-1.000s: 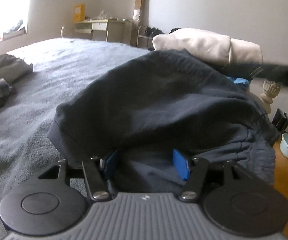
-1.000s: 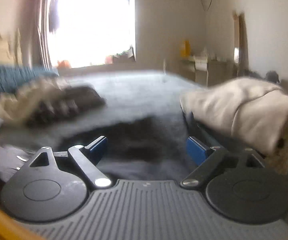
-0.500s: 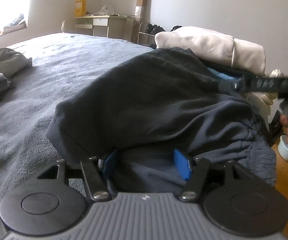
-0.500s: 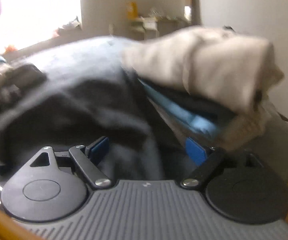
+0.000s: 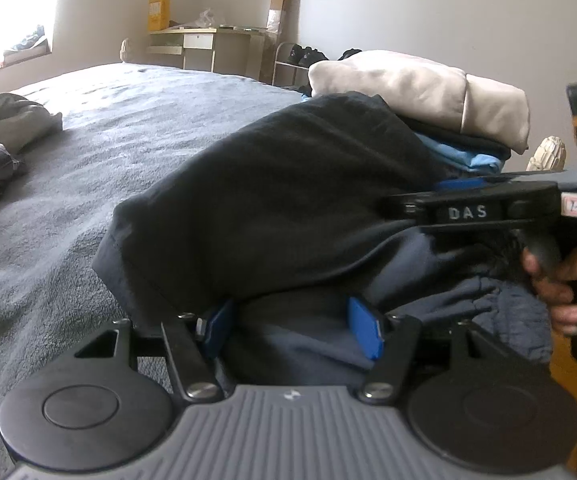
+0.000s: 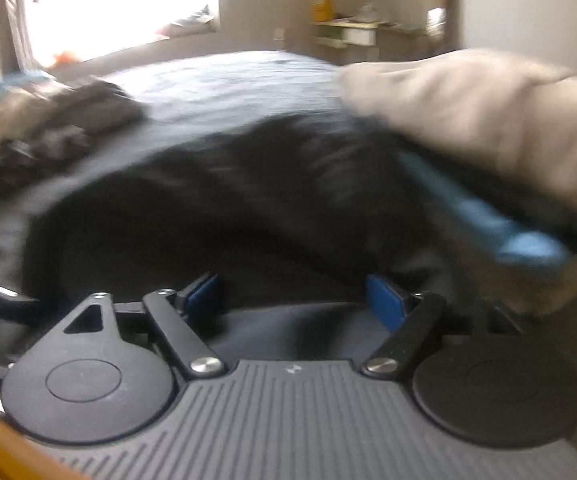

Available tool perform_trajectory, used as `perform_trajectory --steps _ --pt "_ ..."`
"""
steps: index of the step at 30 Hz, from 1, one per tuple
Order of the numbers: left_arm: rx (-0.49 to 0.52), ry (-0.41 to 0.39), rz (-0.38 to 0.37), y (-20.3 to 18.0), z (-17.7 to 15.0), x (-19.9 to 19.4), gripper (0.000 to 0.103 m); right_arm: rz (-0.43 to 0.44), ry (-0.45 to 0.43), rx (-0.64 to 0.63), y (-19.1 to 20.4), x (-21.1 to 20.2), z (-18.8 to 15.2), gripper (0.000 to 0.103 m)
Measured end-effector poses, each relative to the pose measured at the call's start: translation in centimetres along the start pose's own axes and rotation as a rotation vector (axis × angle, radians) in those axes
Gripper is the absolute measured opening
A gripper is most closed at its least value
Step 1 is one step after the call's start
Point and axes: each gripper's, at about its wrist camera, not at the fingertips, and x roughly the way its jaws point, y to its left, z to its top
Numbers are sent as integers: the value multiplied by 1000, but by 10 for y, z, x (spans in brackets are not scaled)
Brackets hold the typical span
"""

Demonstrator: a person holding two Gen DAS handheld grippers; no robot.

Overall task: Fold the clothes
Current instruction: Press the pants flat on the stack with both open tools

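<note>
A dark garment (image 5: 280,184), black over navy, lies humped on the grey bed (image 5: 88,140). In the left wrist view my left gripper (image 5: 290,330) is at its near edge, and a thick fold of navy cloth fills the gap between the blue pads (image 5: 364,332). My right gripper (image 5: 396,206), held by a hand (image 5: 560,280), reaches in from the right against the garment's far side. The blurred right wrist view shows the same gripper (image 6: 292,300) with its jaws closing. Dark cloth (image 6: 248,208) lies between its pads without being pinched.
A stack of folded clothes sits behind the garment, with a cream piece (image 5: 420,88) on top and a light blue one (image 5: 476,156) under it. Crumpled clothes (image 5: 0,128) lie at the bed's left. A desk (image 5: 204,44) stands at the far wall, and a bedpost (image 5: 548,152) shows at right.
The right gripper has come in from the right edge and now rests against the dark garment, its jaws a little narrower. The left gripper and the cloth in it have not moved.
</note>
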Motion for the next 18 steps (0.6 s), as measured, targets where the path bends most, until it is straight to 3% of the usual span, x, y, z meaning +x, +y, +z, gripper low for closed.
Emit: perform_trajectory --steps 3,6,9,12,14,18 --pt "-3 -1 4 -1 -1 0 64 -91 21 28 -21 1 -9 77" --pt "-5 -3 5 -1 -1 -1 64 -134 4 93 -28 -16 -7 70" --pt "-8 -1 3 -1 -1 -1 64 20 -83 70 -7 -43 -5 70" --pt "-12 0 0 1 -1 -1 64 85 -56 -58 27 -51 -16 70" --pt "-9 -1 0 1 -1 -2 64 47 -3 -104 36 -42 -28 69" --pt "-3 -2 0 0 -2 -3 64 54 -19 -43 22 -52 -50 70"
